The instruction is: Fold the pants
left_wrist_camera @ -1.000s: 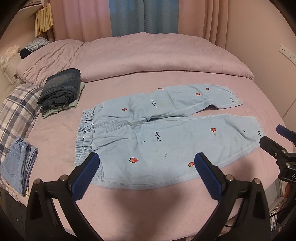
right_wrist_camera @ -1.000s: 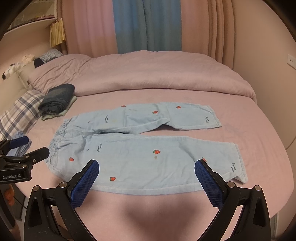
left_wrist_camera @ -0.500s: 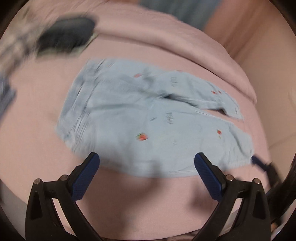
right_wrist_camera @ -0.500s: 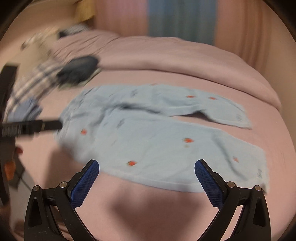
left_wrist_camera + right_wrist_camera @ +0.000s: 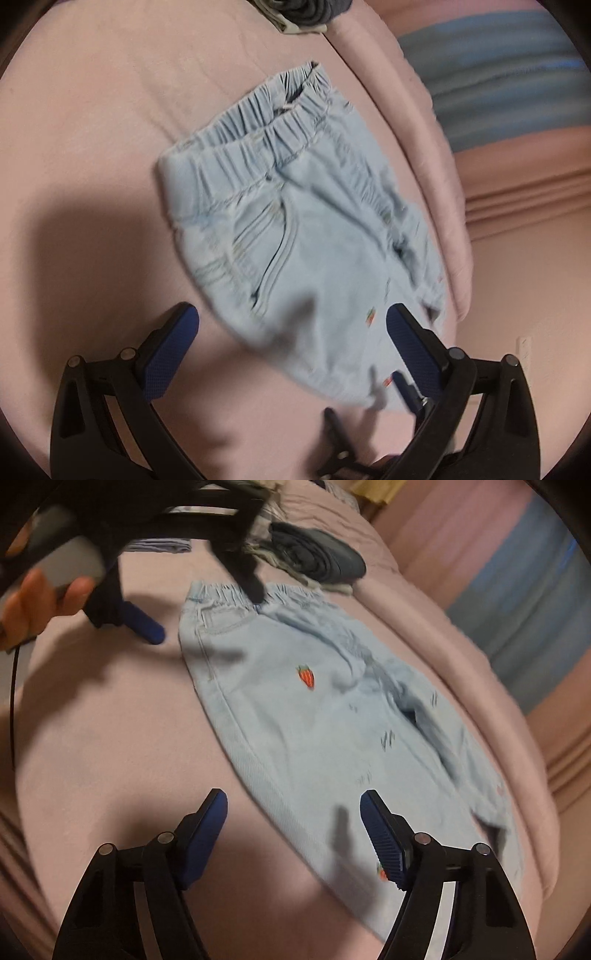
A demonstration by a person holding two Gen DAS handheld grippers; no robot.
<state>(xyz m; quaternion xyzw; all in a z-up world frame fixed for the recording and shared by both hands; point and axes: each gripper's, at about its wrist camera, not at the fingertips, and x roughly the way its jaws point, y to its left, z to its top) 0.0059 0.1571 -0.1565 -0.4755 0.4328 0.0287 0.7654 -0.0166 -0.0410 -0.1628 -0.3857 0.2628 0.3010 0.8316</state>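
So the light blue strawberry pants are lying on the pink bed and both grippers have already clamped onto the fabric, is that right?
Not quite. The light blue strawberry pants do lie on the pink bed, but neither gripper has clamped anything. The left gripper and right gripper have just been closing, yet their jaws stand apart over the near edge of the fabric without pinching it, as each wrist view shows.

Lt-blue pants (image 5: 295, 716) (strawberry print) flat on bed; waistband elastic.
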